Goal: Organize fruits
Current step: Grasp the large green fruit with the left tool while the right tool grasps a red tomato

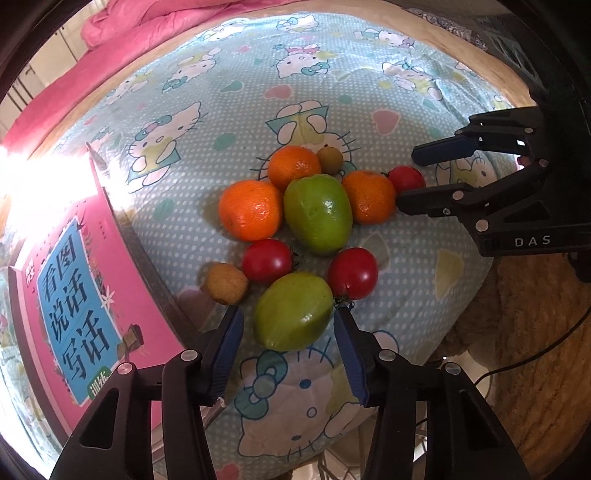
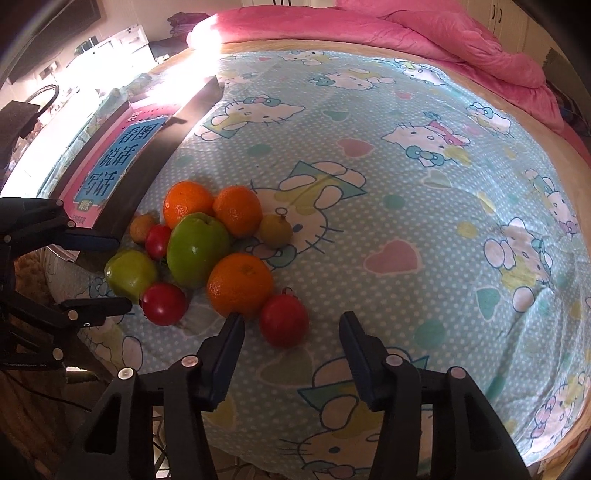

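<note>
Fruit lies clustered on the sheet (image 1: 369, 66) beside a pink book (image 1: 74, 280). Left gripper (image 1: 288, 321) straddles a green fruit (image 1: 293, 312), fingers spread, not pressing. Right gripper (image 2: 291, 325) flanks a tomato (image 2: 283, 320), also untouched.

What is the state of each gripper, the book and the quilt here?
left gripper, open, fingers either side of a green fruit, not pressing it
right gripper, open, fingers either side of a red tomato, not pressing it
book, closed, cover up
pink quilt, bunched up
</note>
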`<state>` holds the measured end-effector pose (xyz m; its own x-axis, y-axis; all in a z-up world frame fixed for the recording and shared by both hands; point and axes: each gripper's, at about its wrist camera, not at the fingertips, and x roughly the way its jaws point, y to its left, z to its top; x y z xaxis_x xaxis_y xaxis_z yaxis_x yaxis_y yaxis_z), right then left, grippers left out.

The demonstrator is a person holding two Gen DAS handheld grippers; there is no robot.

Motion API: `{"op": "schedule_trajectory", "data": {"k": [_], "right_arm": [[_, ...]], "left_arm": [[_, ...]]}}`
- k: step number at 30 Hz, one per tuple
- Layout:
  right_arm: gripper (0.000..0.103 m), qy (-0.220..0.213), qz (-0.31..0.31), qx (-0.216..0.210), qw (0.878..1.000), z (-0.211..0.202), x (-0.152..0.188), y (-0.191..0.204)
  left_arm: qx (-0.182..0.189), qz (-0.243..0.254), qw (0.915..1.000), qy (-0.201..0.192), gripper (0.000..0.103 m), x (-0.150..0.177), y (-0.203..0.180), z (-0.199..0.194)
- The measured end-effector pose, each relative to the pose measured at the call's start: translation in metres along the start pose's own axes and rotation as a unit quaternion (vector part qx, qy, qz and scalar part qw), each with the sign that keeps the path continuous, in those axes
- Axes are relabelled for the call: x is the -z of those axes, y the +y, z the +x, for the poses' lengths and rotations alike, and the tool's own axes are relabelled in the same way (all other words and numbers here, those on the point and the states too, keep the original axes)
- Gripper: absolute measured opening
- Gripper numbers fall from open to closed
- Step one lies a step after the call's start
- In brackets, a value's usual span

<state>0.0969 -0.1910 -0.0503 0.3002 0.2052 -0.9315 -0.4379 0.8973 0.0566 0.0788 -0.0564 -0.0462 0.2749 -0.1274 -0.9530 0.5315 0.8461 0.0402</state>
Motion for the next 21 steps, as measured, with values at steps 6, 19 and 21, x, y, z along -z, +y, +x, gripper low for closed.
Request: {"op": "schedule_trajectory", "data": {"k": [6, 19, 21], "right_arm": [[0.042, 0.006, -0.02, -0.017, 1.0, 0.001, -0.002, 0.004], [0.027, 0.02, -0.059, 0.009, 0.998, 0.011, -0.003, 0.011], [0.027, 0.019, -0.059, 0.009, 0.998, 0.01, -0.003, 0.011]], "left_arm": [[0.001, 0.006, 0.9999, 0.012, 0.052, 0.001, 0.001, 0.009], [0.012, -0.004, 0.9998, 0.013, 0.051, -0.011, -0.002, 0.022], [0.009, -0.003, 0.9999, 0.012, 0.05, -0.01, -0.002, 0.023]]}}
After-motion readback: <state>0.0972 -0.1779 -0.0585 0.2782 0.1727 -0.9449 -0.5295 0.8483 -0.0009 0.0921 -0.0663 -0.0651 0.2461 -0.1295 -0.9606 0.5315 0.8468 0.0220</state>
